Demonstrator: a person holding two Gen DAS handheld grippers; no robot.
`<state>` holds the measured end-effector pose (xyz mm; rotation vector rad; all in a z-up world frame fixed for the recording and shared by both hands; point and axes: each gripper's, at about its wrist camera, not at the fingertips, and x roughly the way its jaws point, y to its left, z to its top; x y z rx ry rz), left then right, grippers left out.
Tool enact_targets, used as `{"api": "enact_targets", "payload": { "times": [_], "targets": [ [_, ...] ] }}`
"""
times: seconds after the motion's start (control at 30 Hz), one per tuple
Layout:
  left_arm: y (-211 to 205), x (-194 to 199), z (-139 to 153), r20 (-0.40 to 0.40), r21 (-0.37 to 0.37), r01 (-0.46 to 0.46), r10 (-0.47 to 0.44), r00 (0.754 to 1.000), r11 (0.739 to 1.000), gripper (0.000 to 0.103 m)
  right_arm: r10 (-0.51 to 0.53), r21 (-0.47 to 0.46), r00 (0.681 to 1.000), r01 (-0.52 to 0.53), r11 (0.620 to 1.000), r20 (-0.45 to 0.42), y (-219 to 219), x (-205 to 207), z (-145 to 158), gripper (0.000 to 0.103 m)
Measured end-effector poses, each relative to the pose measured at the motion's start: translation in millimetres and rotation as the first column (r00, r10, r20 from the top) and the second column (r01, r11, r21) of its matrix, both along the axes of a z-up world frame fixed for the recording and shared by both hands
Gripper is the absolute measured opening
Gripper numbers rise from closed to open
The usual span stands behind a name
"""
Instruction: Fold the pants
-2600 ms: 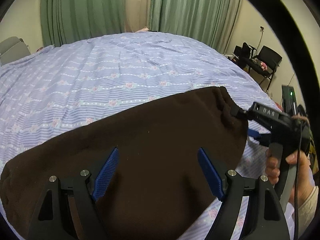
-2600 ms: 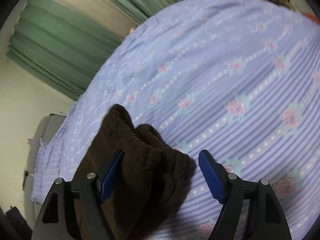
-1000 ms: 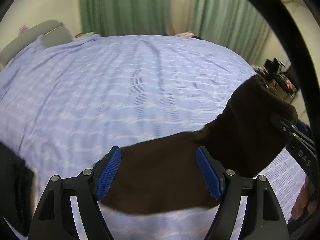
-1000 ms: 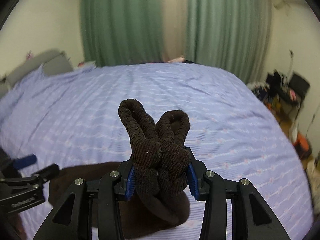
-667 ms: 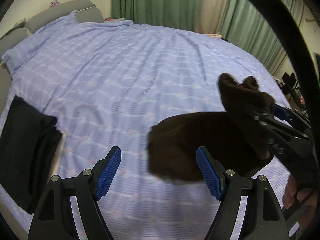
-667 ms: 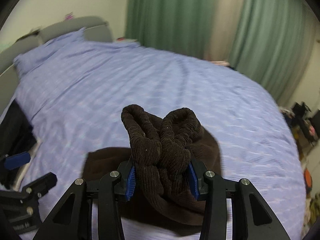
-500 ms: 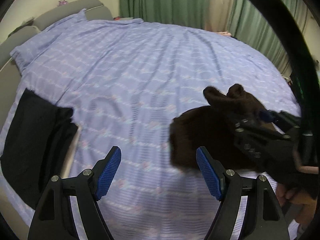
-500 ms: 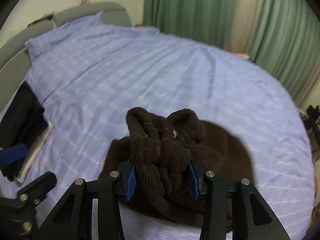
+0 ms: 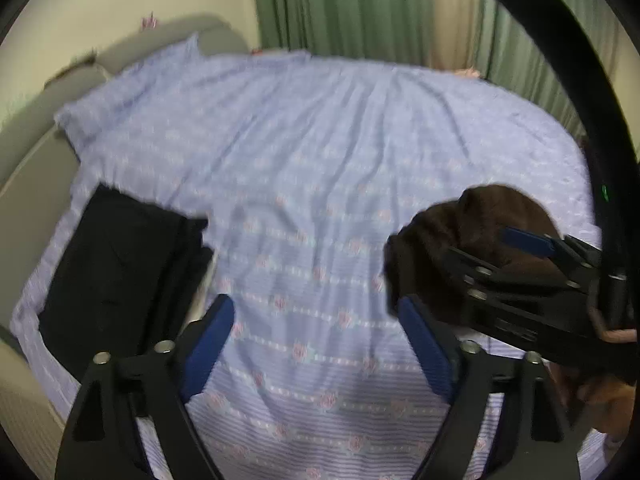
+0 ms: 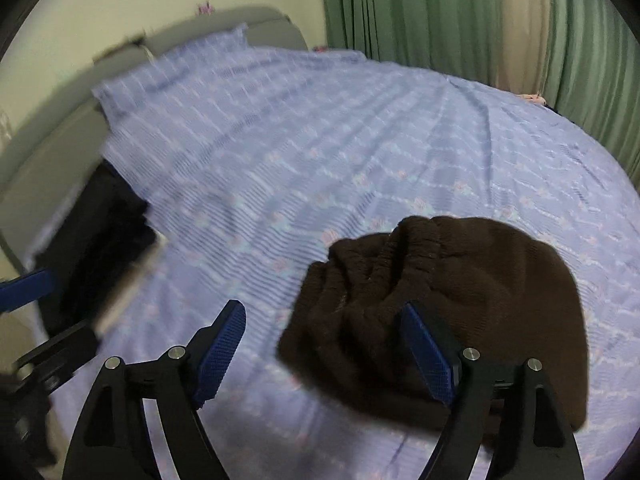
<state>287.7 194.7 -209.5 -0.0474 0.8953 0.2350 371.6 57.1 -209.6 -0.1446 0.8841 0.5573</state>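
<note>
The brown corduroy pants (image 10: 460, 280) lie folded in a heap on the bed, waistband bunched toward the left. My right gripper (image 10: 324, 350) hovers just over their near left edge. Its jaws are opening, the pads press on nothing, and the right finger overlaps the cloth. In the left wrist view the pants (image 9: 492, 216) sit at the right with the right gripper (image 9: 476, 244) over them. My left gripper (image 9: 316, 344) is also opening, with only bare sheet between its fingers. It also shows at the right wrist view's left edge (image 10: 40, 320).
The lilac striped floral bedsheet (image 9: 320, 152) covers the bed. A folded pile of black clothes (image 9: 120, 264) lies at the bed's left edge, by the grey headboard (image 9: 36, 184). Green curtains (image 10: 440, 8) hang behind. A hand (image 9: 600, 396) holds the right gripper.
The right gripper has let go of the bunched waistband, and the pants now rest on the bed. Both grippers swung left toward the black pile. The left jaws are slightly wider.
</note>
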Motion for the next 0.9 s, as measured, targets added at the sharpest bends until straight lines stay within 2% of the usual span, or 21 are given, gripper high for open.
{"api": "enact_targets", "payload": {
  "times": [0.13,0.23,0.33,0.43,0.63,0.83,0.9],
  "targets": [
    [-21.0,4.1,10.3,0.047,0.038,0.083,-0.085,0.995,0.996,0.09,-0.117,-0.01,0.99,0.119,0.993,0.082,-46.4,-15.9,28.1,0.084],
    [-40.0,20.6,6.1,0.061,0.02,0.143,-0.144,0.988,0.99,0.09,-0.217,-0.029,0.969,0.222,0.975,0.117,-90.5,-14.6,30.9,0.085],
    [-62.2,42.0,-3.3,0.079,-0.018,0.207,-0.205,0.976,0.978,0.09,-0.301,-0.03,0.949,0.305,0.952,0.092,-131.6,-4.8,23.7,0.085],
    [-79.0,68.0,-18.9,0.079,-0.045,0.26,-0.256,0.963,0.965,0.091,-0.38,0.015,0.925,0.38,0.925,0.017,-175.0,5.1,6.9,0.085],
    [-83.8,121.6,-48.1,0.028,-0.188,0.243,-0.242,0.97,0.952,0.091,-0.463,0.087,0.883,0.469,0.879,-0.08,-220.2,15.9,-21.9,0.085],
    [-82.0,159.4,-78.8,-0.034,-0.314,0.173,-0.193,0.981,0.933,0.09,-0.486,0.112,0.864,0.5,0.859,-0.131,-237.8,27.5,-44.4,0.085],
    [-85.4,166.5,-87.9,-0.048,-0.329,0.164,-0.19,0.981,0.93,0.084,-0.489,0.113,0.86,0.505,0.856,-0.147,-240.0,31.0,-50.2,0.085]
  ]
}}
